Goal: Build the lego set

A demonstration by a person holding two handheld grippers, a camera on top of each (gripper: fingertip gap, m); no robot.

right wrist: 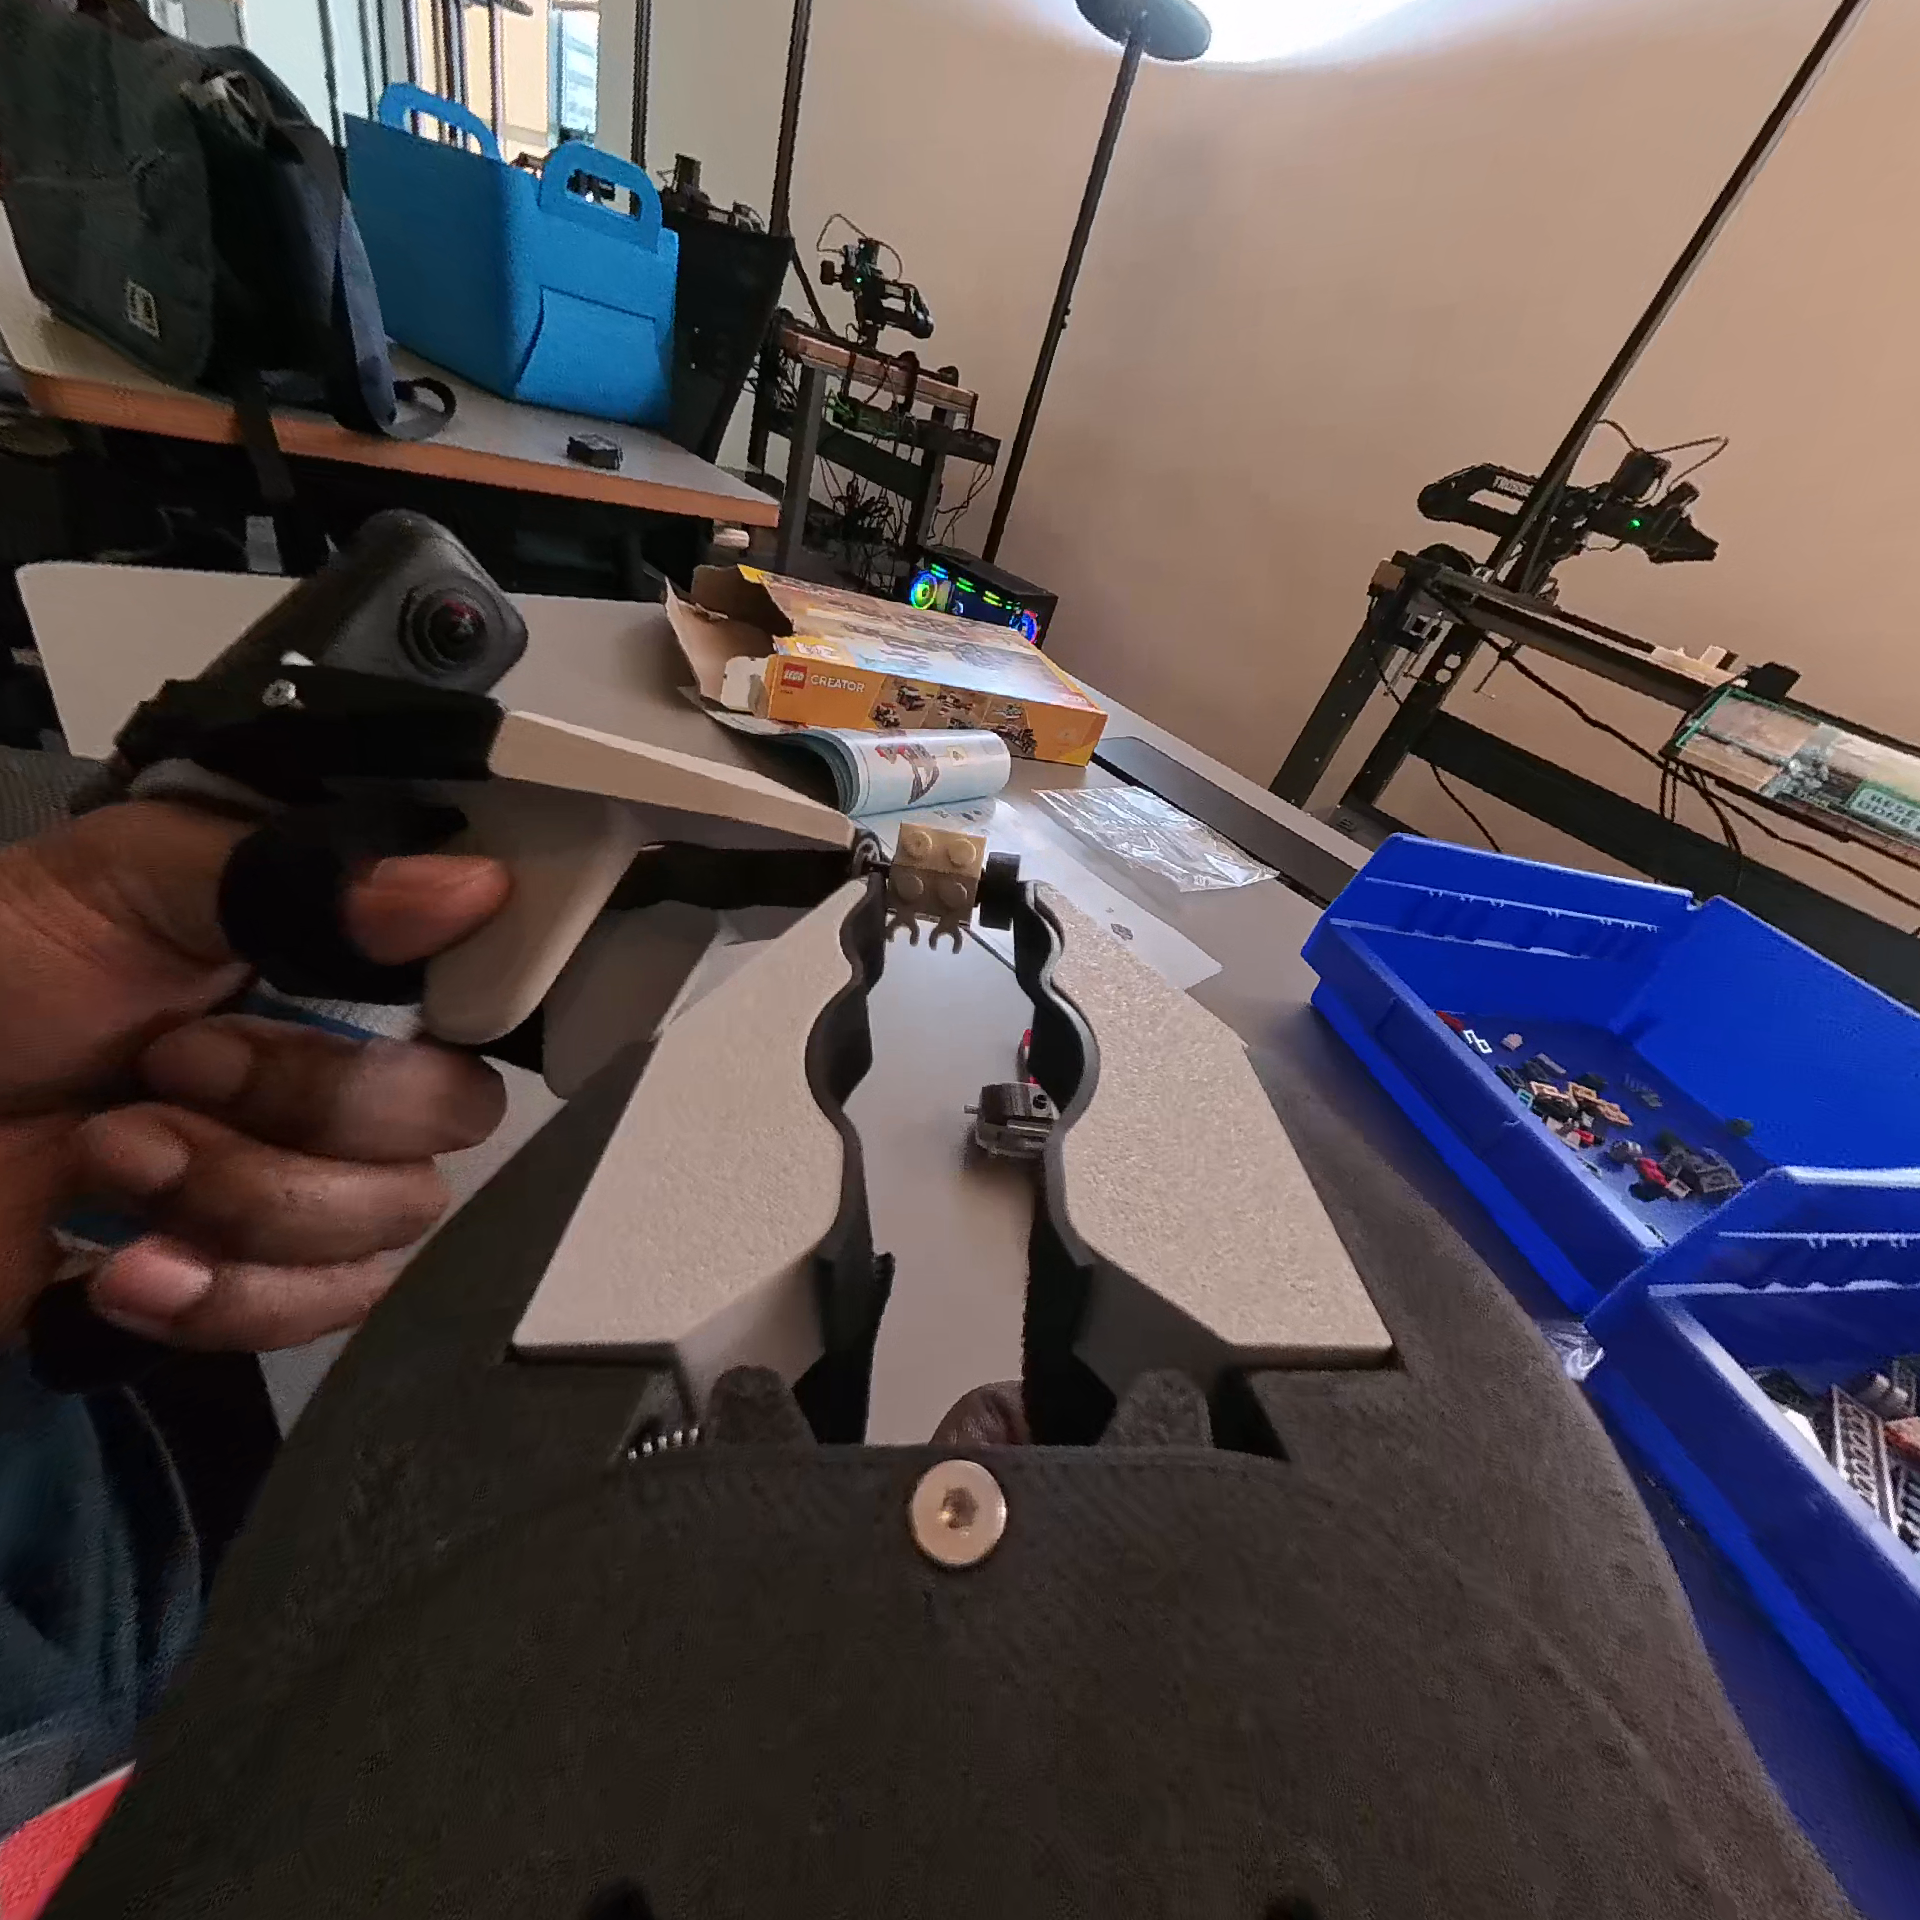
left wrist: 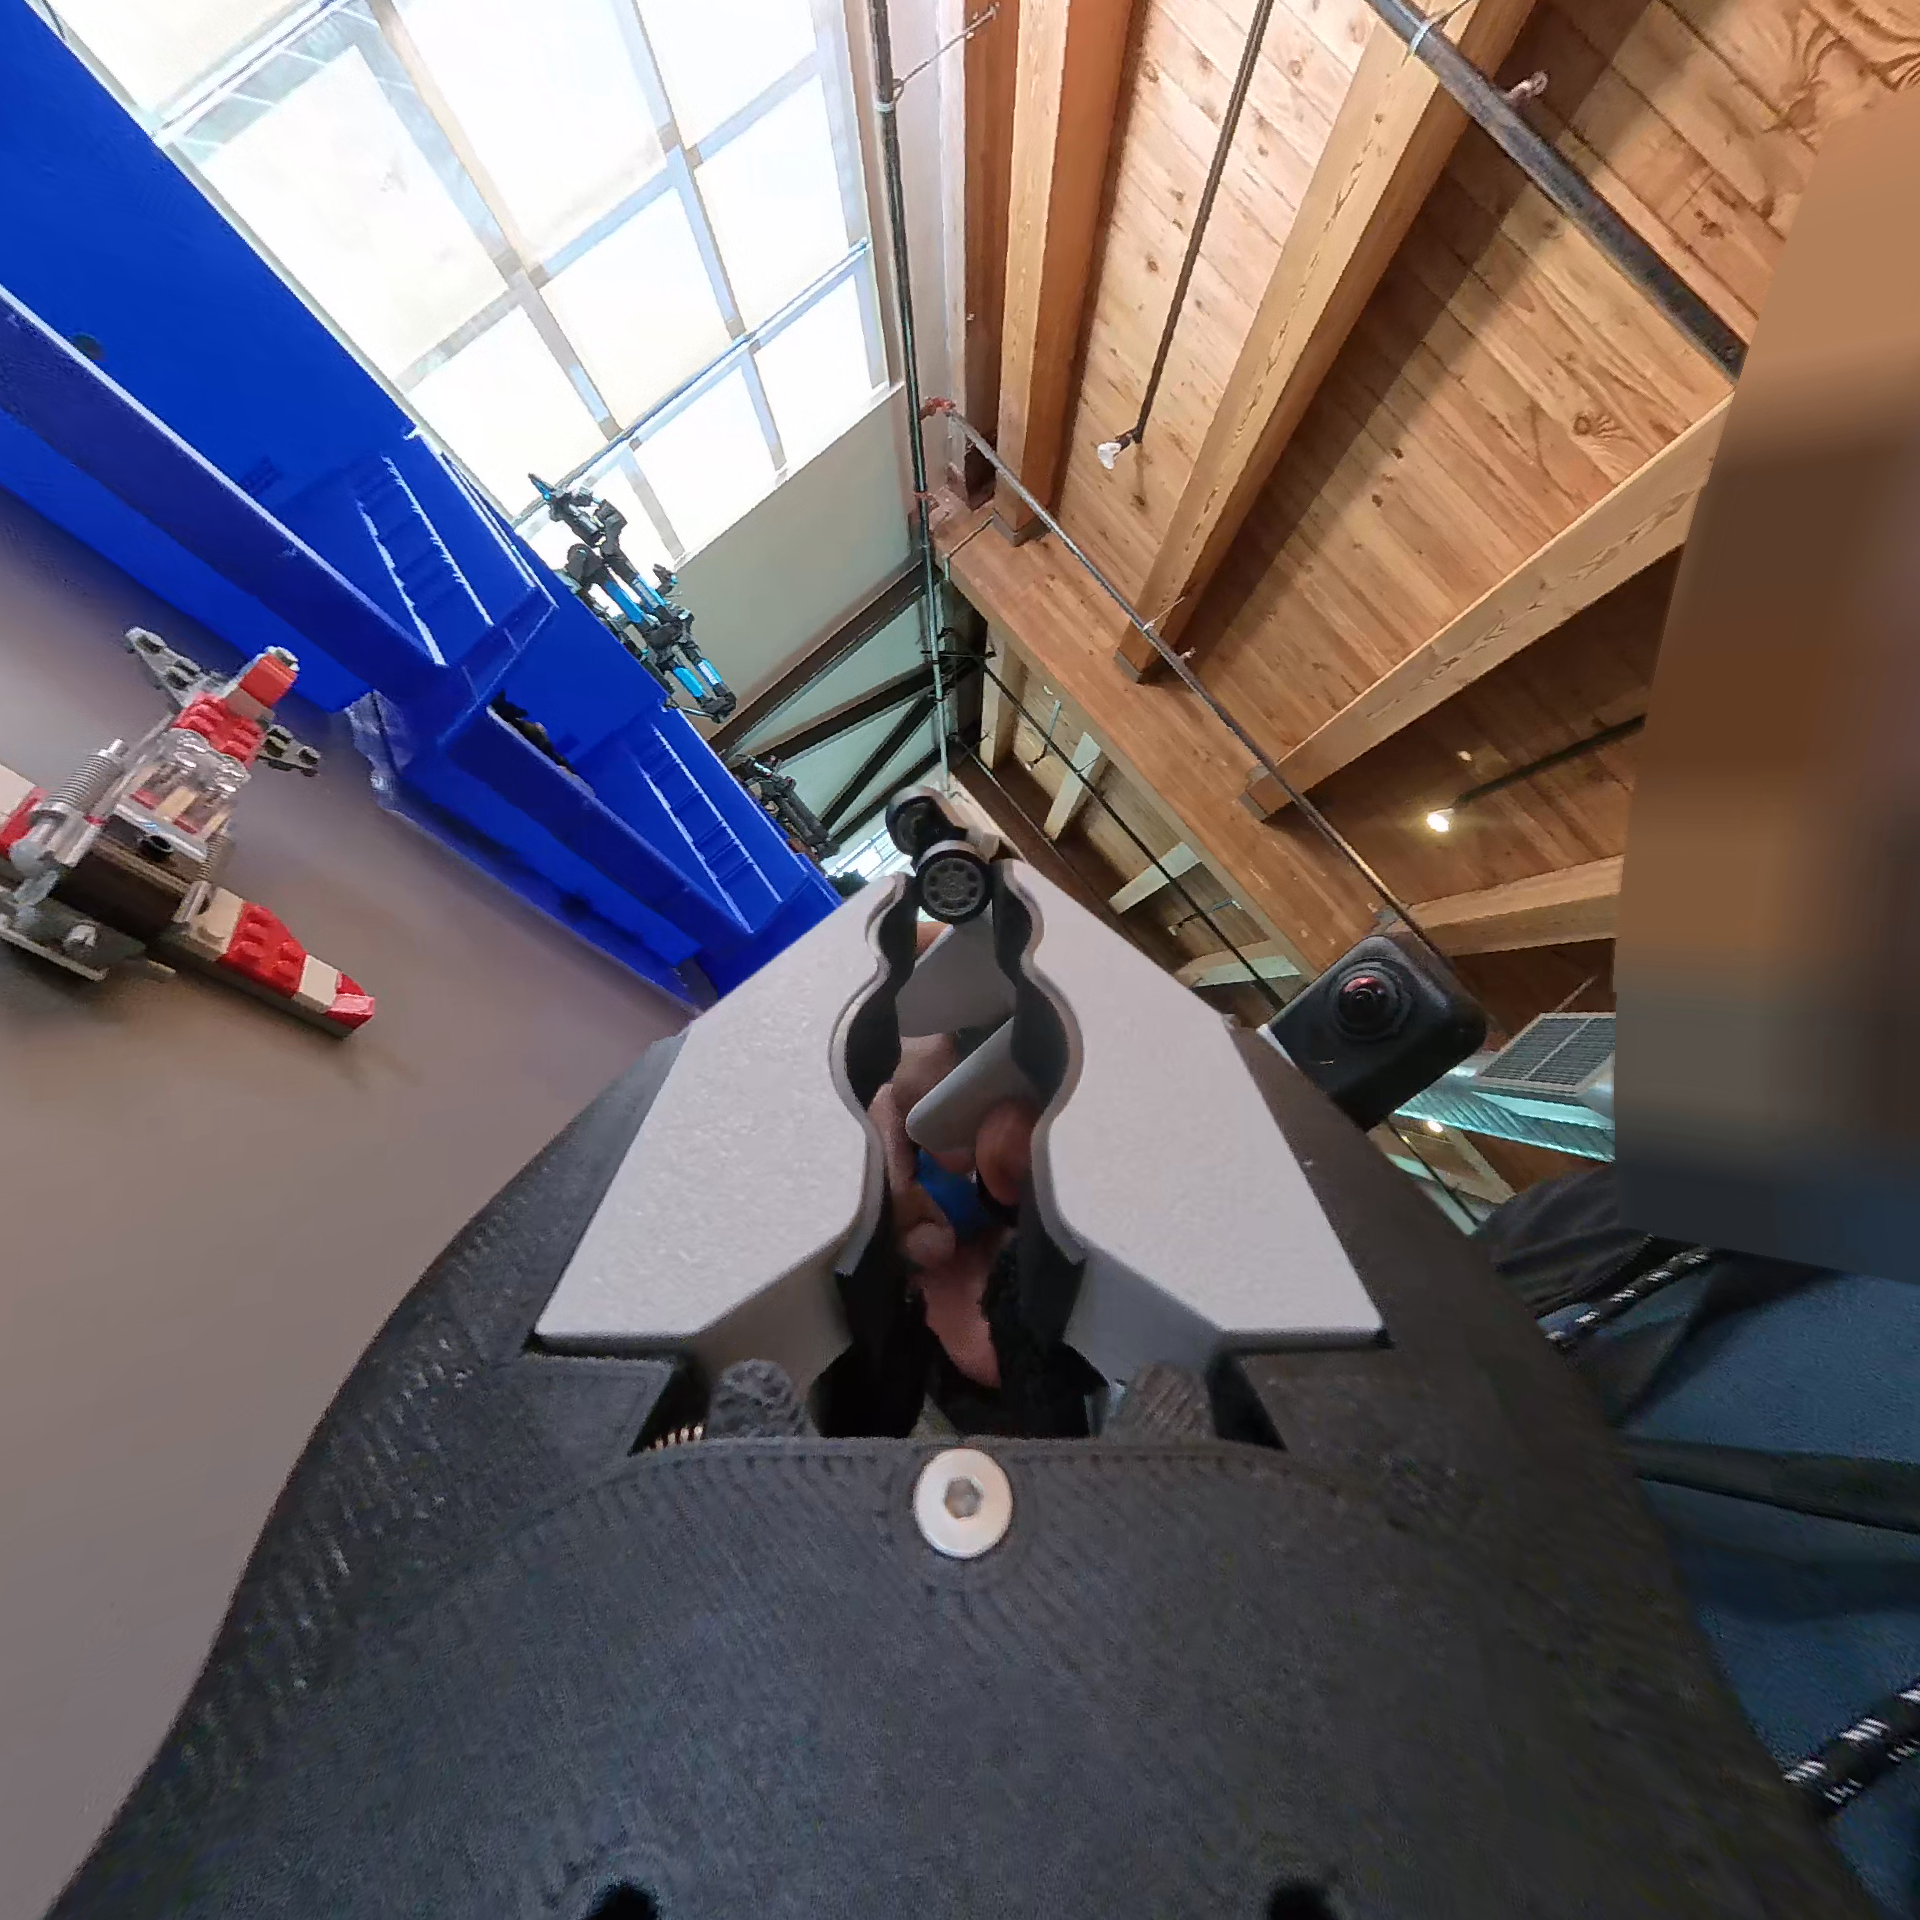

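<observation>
A small wheel-and-axle piece [left wrist: 940, 868] is being pinched at the tips of the left claw [left wrist: 948, 883], which is closed narrow around it and is being pointed up toward the wooden ceiling [left wrist: 1351, 416]. In the right wrist view, the same piece is being shown with a tan brick [right wrist: 938, 871] on it, and it is being held up in the air between the tips of the right claw [right wrist: 940, 914], just above the grey surface [right wrist: 935, 1247]. The right claw is being kept narrow around the piece too (whether it is truly being squeezed by this one cannot be told for sure). The left claw is being held by a hand [right wrist: 239, 1049] that is seen at the left.

Some of the set is already being shown as built: a red, white and grey model [left wrist: 156, 831] is sitting on the surface beside the blue bins [left wrist: 416, 582]. A small grey piece [right wrist: 1013, 1117] is lying on the surface under the right claw.

A lot is being left to do, it seems. Many loose pieces [right wrist: 1600, 1122] are waiting in a blue bin [right wrist: 1507, 1039]. The instruction booklet [right wrist: 914, 769] is lying open near the yellow box [right wrist: 935, 696], and a clear plastic bag [right wrist: 1143, 836] is lying close by. The wheel piece is probably being made ready to be joined to the model.
</observation>
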